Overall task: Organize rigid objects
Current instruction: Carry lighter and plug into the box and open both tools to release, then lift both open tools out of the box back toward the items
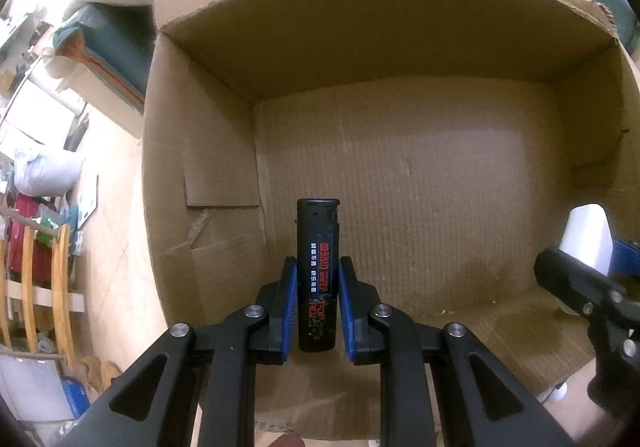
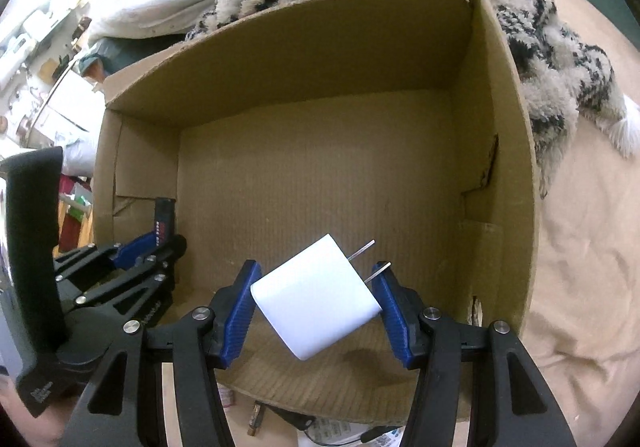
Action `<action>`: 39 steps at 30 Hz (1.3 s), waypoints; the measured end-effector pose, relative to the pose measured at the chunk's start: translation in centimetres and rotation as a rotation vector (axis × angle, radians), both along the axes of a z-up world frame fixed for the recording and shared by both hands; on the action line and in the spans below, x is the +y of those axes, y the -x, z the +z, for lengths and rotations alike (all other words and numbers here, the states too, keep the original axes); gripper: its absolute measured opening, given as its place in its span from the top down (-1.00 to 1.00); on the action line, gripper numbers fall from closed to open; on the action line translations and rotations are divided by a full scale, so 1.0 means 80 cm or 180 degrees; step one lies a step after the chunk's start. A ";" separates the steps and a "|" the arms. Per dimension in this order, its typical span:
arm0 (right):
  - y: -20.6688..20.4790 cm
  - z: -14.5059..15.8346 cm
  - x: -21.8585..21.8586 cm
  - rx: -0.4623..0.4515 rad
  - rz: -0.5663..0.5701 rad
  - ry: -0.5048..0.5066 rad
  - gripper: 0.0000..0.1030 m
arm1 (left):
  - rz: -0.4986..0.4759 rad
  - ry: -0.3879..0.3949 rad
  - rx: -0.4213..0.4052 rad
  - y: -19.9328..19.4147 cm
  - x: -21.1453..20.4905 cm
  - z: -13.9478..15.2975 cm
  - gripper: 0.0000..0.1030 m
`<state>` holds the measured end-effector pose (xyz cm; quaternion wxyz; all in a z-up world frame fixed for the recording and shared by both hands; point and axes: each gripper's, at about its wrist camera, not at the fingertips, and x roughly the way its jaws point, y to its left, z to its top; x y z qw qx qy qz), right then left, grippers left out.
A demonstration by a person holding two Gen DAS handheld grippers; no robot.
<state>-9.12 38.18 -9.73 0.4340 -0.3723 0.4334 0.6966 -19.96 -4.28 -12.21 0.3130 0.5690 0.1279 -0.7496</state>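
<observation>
A black lighter (image 1: 317, 279) with red and white print stands upright between the blue pads of my left gripper (image 1: 318, 275), which is shut on it over the left side of the cardboard box (image 1: 400, 175). My right gripper (image 2: 318, 287) is shut on a white plug charger (image 2: 318, 297), tilted, its two metal prongs pointing up to the right. Both hang inside the box, above its bare floor. In the left wrist view the charger (image 1: 586, 239) and the right gripper show at the right edge. The right wrist view catches the left gripper (image 2: 160, 237) with the lighter (image 2: 164, 221) at the left.
The box (image 2: 508, 151) sits on a beige cover. A shaggy cream and black blanket (image 2: 560, 59) lies behind and to its right. Small items and papers (image 2: 340, 429) lie in front of the near wall. Wooden furniture and clutter (image 1: 40, 267) stand far left.
</observation>
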 end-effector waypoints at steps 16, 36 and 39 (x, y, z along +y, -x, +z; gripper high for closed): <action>-0.020 0.061 0.003 0.0378 -0.0556 -0.0593 -1.00 | 0.0424 -0.0417 0.0135 0.006 -0.001 -0.011 -0.54; -0.027 0.130 -0.065 0.0393 -0.0792 -0.1189 -1.00 | 0.0696 -0.0161 0.0644 -0.085 0.002 0.144 -0.66; -0.020 0.146 -0.090 0.0354 -0.0688 -0.1266 -1.00 | 0.0664 -0.0045 0.0774 -0.111 0.007 0.165 -0.66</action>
